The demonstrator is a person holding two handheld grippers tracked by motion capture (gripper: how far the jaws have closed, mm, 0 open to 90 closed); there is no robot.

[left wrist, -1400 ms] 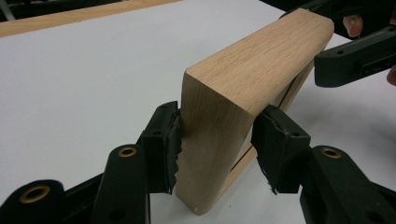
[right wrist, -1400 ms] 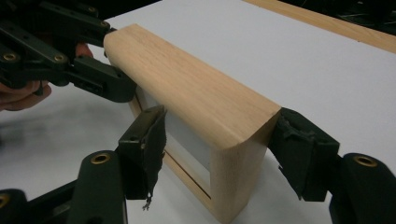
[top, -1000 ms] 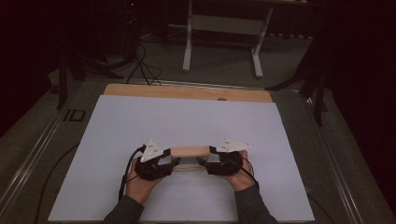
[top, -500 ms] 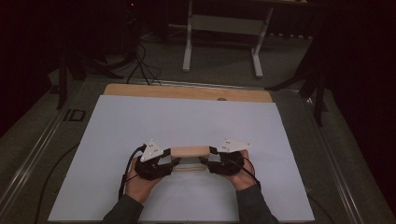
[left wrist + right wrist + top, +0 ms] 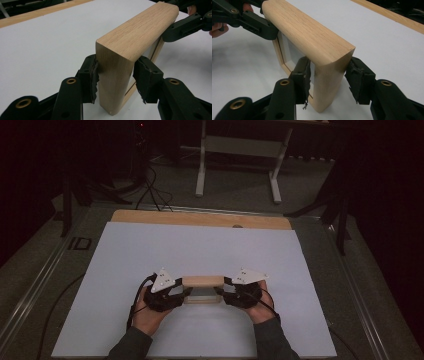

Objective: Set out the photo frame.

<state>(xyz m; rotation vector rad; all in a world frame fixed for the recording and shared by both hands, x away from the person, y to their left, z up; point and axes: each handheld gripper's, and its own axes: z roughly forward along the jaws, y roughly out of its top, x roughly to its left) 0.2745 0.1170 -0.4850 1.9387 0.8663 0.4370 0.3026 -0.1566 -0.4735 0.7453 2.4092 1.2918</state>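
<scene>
Wooden frame (image 5: 202, 289) stands upright on edge on the table (image 5: 200, 250), near my side, centred. My left gripper (image 5: 115, 80) clamps its left end, my right gripper (image 5: 328, 77) its right end. Stand (image 5: 240, 150) behind table.

A white sheet (image 5: 200, 250) covers a wooden tabletop (image 5: 200, 218) mid-frame, with a white stand (image 5: 239, 160) and black cables (image 5: 150, 190) on the floor above.
</scene>
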